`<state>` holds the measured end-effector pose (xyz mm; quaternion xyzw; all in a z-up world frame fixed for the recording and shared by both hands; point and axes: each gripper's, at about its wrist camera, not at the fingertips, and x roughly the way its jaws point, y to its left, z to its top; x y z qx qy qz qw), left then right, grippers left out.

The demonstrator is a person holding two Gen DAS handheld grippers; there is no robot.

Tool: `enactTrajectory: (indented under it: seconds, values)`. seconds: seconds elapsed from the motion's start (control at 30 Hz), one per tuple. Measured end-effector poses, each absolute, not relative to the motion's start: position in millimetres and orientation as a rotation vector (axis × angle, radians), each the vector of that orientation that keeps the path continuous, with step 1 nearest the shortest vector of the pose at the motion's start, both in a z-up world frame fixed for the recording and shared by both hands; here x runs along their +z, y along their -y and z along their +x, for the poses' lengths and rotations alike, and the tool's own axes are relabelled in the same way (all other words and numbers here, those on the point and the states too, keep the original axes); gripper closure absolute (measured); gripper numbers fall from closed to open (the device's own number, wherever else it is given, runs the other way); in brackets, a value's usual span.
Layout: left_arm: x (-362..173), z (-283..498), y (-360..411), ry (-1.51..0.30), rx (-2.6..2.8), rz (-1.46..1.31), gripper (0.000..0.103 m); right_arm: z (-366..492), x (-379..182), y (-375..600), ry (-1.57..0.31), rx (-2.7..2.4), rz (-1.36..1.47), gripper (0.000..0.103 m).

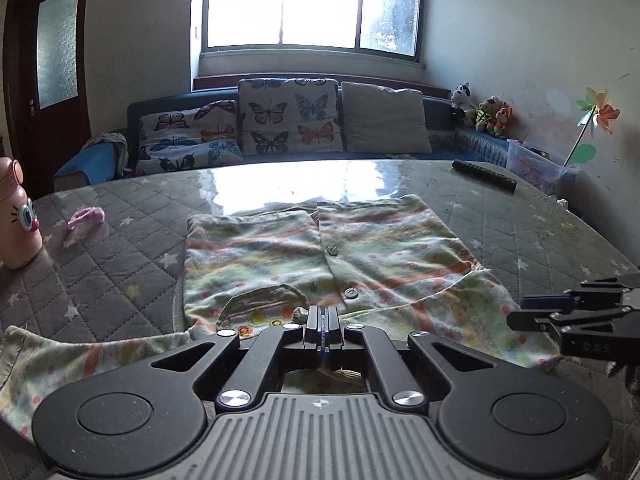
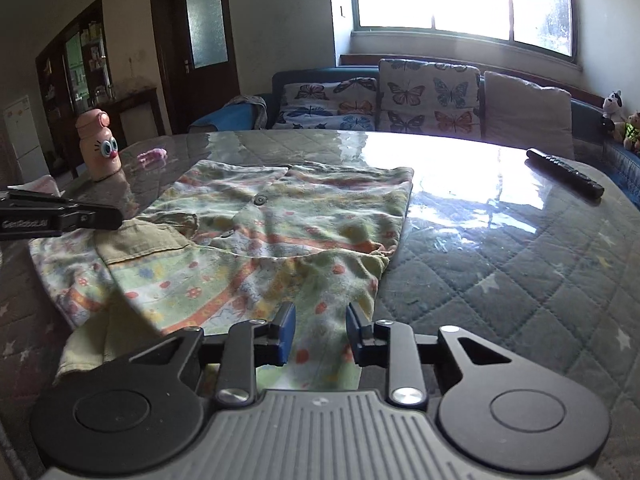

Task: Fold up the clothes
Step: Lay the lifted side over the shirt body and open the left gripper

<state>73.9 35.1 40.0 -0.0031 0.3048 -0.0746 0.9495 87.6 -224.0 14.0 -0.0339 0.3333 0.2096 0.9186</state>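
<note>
A small buttoned shirt (image 1: pixel 320 248) (image 2: pixel 288 216) in pastel stripes and flowers lies spread, front up, on the table, with its collar and sleeves toward me. My left gripper (image 1: pixel 322 320) (image 2: pixel 116 216) is shut and sits right over the olive collar; no cloth shows pinched between its fingers. My right gripper (image 2: pixel 320 332) (image 1: pixel 518 312) is open, low over the shirt's right sleeve, and the sleeve fabric shows in the gap between its blue pads (image 2: pixel 286 332).
The table (image 2: pixel 500 280) has a grey quilted star cover under a glossy sheet. A pink cartoon bottle (image 1: pixel 16 220) (image 2: pixel 100 148) and a small pink item (image 1: pixel 86 216) sit at the left. A black remote (image 1: pixel 484 174) (image 2: pixel 564 176) lies far right. A sofa (image 1: pixel 440 104) with cushions stands behind.
</note>
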Motion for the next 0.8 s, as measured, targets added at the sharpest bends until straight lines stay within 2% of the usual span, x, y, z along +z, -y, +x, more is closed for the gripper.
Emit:
enactTrajectory:
  seconds: [0.3,0.8]
  values:
    - [13,73,-47,-0.702,-0.13,-0.008,0.101,111,12,214,-0.675,0.397,-0.108,0.081]
    - [21,84,-37,-0.673,-0.175,0.01,0.099,137,11,212,-0.666,0.377,-0.082,0.081]
